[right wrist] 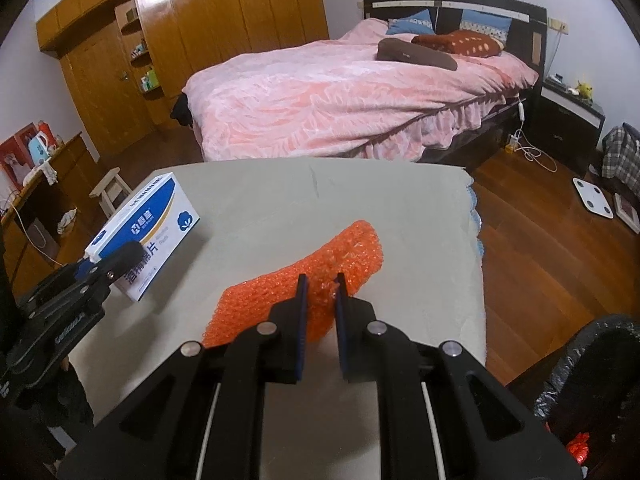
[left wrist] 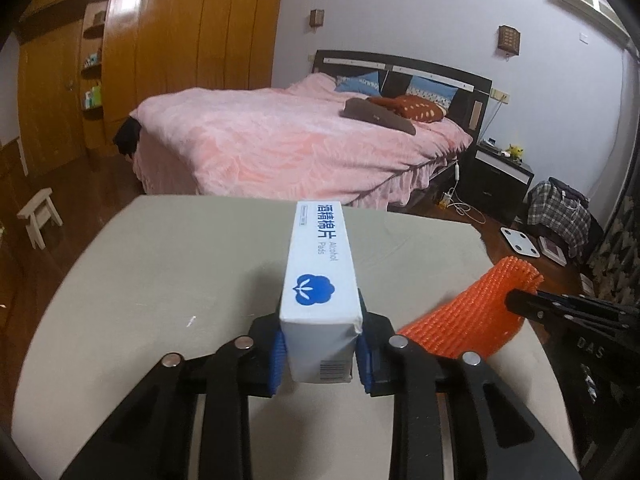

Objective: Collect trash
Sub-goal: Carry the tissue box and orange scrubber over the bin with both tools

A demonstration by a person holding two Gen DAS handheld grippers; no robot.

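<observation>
White cardboard box (left wrist: 320,292), long and rectangular with crisp edges, sits clamped at its near end between the blue ribbed pads (left wrist: 279,354) of the left gripper (left wrist: 320,356); the far end juts forward over the table (left wrist: 160,280), and whether its underside rests on the cloth I cannot tell. Top face reads "Alcohol Pads" in grey beside blue Chinese characters, with a blue cotton-boll logo; a barcode is on the near end face. In the right wrist view the side panel shows a blue and gold swoosh and the same boll mark. Orange foam net sleeve (right wrist: 320,276), a soft open mesh with a bubbly texture, lies flat and elongated on the table, right of the box. Right gripper (right wrist: 320,292) is clenched on the sleeve's near edge, the mesh pinched and bunched between its pads. Table cover is matte beige fabric, smooth, with a scalloped blue trim along the right edge. Bin (right wrist: 592,384) lined with a crinkled black plastic bag stands on the floor at lower right beside the table; a red scrap lies inside it. Wood plank floor, glossy.
</observation>
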